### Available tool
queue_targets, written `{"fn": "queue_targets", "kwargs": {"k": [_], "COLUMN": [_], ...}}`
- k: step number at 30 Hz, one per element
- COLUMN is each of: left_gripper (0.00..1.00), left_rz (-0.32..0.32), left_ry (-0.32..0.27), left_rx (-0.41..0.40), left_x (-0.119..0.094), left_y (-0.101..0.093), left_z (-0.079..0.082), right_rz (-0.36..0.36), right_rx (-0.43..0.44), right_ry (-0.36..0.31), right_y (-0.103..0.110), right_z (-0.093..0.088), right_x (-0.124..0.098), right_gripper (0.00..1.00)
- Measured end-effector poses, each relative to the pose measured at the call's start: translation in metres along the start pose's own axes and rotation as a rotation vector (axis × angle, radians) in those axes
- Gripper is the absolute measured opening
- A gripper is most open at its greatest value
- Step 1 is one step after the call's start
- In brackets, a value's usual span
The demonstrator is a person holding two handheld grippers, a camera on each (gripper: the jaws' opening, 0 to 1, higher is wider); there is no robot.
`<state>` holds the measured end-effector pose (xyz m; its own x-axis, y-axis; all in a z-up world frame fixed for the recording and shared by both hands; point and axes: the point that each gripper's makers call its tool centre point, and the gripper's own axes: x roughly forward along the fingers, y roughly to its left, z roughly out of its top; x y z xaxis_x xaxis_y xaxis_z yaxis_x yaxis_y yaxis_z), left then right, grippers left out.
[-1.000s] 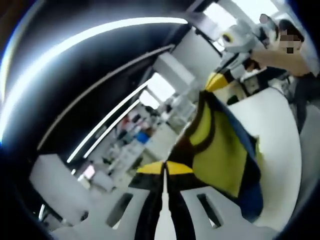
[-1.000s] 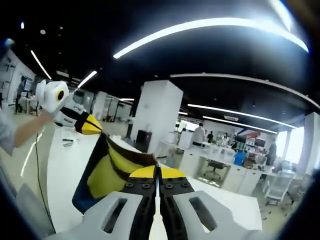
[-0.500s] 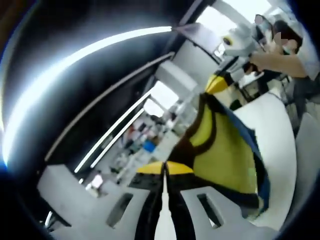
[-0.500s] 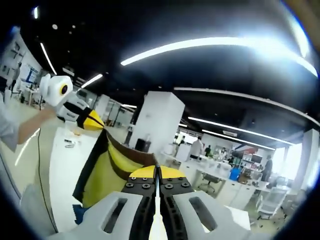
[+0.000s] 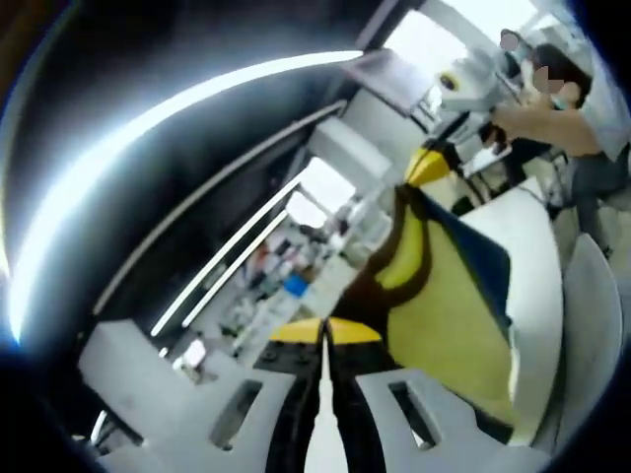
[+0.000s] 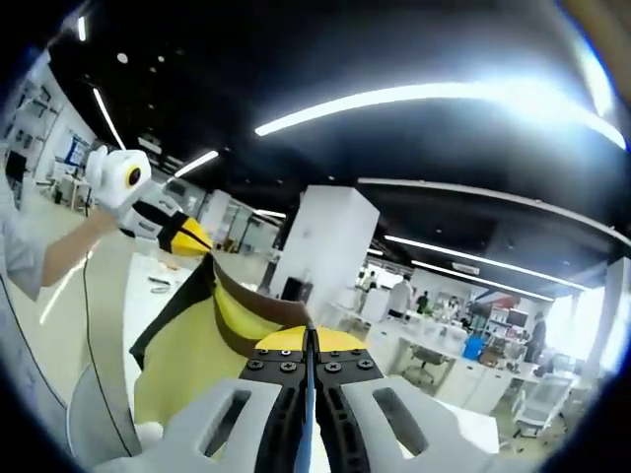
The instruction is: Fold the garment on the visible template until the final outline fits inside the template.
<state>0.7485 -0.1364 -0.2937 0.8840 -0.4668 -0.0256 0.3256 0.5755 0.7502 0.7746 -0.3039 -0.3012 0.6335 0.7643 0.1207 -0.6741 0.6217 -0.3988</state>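
Currently both grippers pinched shut on the garment [image 5: 444, 305], held up in the air above the white table [image 5: 532, 236]. I have the left gripper [image 5: 323, 330] on one top corner, the right gripper [image 5: 426, 166] on the other. Cloth hangs limp between them: light, soft, sags freely. My judgement: grip at corners and hems, keep the top edge taut.

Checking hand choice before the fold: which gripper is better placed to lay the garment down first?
Neither clearly; probably both together. The left gripper and the right gripper are each shut on the yellow garment, holding it stretched in the air between them above the white table.
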Motion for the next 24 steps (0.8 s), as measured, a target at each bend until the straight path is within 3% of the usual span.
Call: {"fn": "queue_targets", "kwargs": {"k": [5,13,24], "left_gripper": [0.0,0.0,0.0], "left_rz": [0.026,0.021,-0.027], "left_ry": [-0.003,0.014,0.056], "left_rx": [0.006,-0.023,-0.085], "left_x": [-0.016,-0.028,-0.016], "left_y": [-0.006,-0.024,-0.046], "left_z": [0.007,0.002,-0.024], "right_rz": [0.015,0.038,0.044], "right_rx": [-0.013,0.003,0.05], "right_ry": [-0.015,-0.015,0.056], "right_y": [0.012,0.028,0.028], "right_z": [0.006,-0.003,-0.045], "right_x": [-0.011,-0.021,-0.01], "right_gripper": [0.01,0.01,0.01]}}
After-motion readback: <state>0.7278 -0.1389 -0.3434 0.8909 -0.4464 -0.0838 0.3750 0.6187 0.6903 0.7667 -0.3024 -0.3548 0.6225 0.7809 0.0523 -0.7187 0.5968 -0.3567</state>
